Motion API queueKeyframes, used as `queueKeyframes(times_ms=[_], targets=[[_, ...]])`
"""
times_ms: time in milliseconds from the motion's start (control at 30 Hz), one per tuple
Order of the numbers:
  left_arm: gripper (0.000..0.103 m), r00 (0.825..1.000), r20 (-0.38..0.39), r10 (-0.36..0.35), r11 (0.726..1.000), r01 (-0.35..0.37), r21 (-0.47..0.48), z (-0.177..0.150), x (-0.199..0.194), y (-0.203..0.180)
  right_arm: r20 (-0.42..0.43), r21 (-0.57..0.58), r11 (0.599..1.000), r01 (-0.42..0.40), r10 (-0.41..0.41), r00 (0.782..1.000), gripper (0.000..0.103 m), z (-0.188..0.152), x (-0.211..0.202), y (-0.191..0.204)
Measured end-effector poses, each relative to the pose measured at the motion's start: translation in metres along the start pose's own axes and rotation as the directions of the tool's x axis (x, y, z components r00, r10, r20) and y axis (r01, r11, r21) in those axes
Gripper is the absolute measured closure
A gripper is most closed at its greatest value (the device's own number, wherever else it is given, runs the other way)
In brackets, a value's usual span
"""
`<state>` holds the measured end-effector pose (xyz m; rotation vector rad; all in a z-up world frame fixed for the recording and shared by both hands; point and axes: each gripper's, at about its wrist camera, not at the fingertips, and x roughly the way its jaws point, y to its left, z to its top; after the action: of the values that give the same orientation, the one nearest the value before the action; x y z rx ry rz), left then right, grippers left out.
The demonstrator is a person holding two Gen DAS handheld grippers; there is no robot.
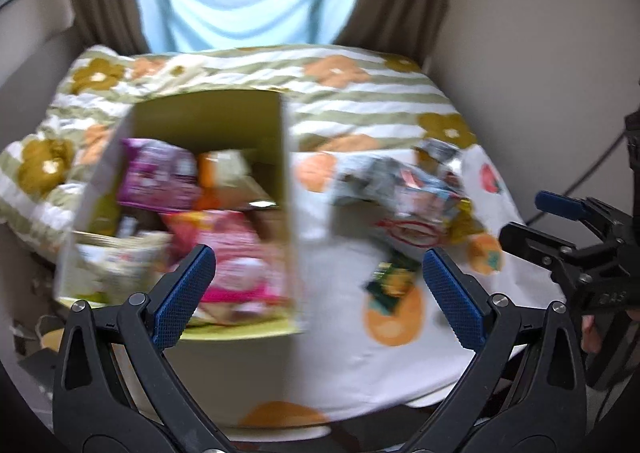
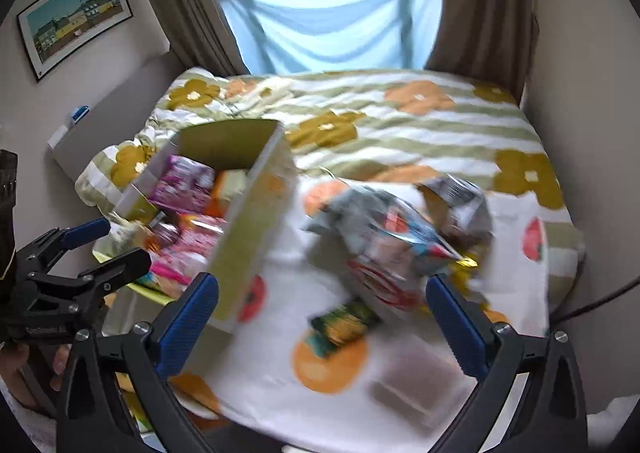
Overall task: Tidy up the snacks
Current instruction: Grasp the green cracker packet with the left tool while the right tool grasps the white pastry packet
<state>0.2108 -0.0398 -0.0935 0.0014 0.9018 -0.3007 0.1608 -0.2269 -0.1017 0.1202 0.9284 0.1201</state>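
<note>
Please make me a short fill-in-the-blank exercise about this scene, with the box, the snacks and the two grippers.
1. The cardboard box already holds ____ packets.
2. A pile of loose snacks lies on the bed to the ____ of the box.
3. The left gripper and right gripper both have their jaws ____.

Missing words: snack; right; open

- Bedspread (image 1: 360,93): white with pale green stripes, orange and mustard flowers.
- Box (image 1: 208,113): olive-yellow inside, white outside.
- Packets in the box (image 1: 160,181): purple, pink, orange.
- Cloth at the window (image 1: 240,1), top of frame: light blue.
- Curtains (image 2: 480,13): brown.
</note>
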Motion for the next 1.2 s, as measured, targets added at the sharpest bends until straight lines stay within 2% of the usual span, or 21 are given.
queueKeyframes(times_ms=[167, 333, 500, 667, 800, 933, 1033, 1200], targets=[[0.001, 0.998, -0.064, -0.024, 0.998, 0.027, 0.049, -0.007, 0.030, -0.050, -0.036, -0.039, 0.998, 0.046, -0.047, 0.998, 0.000, -0.017, -0.003, -0.047], [0.001, 0.988, -0.150, -0.027, 0.989, 0.049, 0.141, -0.012, 0.066, -0.079, -0.072, -0.096, 0.993, 0.072, -0.079, 0.994, 0.000, -0.036, 0.009, -0.074], [0.001, 0.958, -0.281, -0.057, 0.973, 0.116, 0.199, -0.024, 0.124, -0.088, -0.118, -0.148, 0.988, 0.037, -0.055, 0.992, 0.000, -0.059, 0.037, -0.086], [0.017, 0.927, -0.372, -0.037, 0.952, 0.146, 0.268, -0.034, 0.176, -0.090, -0.181, -0.217, 0.976, 0.020, -0.060, 0.982, 0.000, -0.084, 0.068, -0.085], [0.020, 0.914, -0.406, -0.014, 0.937, 0.154, 0.315, -0.040, 0.198, -0.092, -0.237, -0.321, 0.947, -0.019, -0.061, 0.970, 0.000, -0.099, 0.085, -0.079], [0.026, 0.901, -0.433, 0.006, 0.910, 0.175, 0.377, -0.050, 0.210, -0.098, -0.277, -0.408, 0.912, -0.040, -0.082, 0.957, 0.000, -0.107, 0.099, -0.070], [0.032, 0.897, -0.442, 0.012, 0.896, 0.187, 0.403, -0.055, 0.216, -0.103, -0.299, -0.440, 0.896, -0.057, -0.087, 0.950, 0.000, -0.110, 0.107, -0.067], [0.033, 0.898, -0.440, 0.018, 0.867, 0.205, 0.455, -0.059, 0.219, -0.113, -0.337, -0.475, 0.874, -0.098, -0.079, 0.938, 0.000, -0.112, 0.116, -0.064]])
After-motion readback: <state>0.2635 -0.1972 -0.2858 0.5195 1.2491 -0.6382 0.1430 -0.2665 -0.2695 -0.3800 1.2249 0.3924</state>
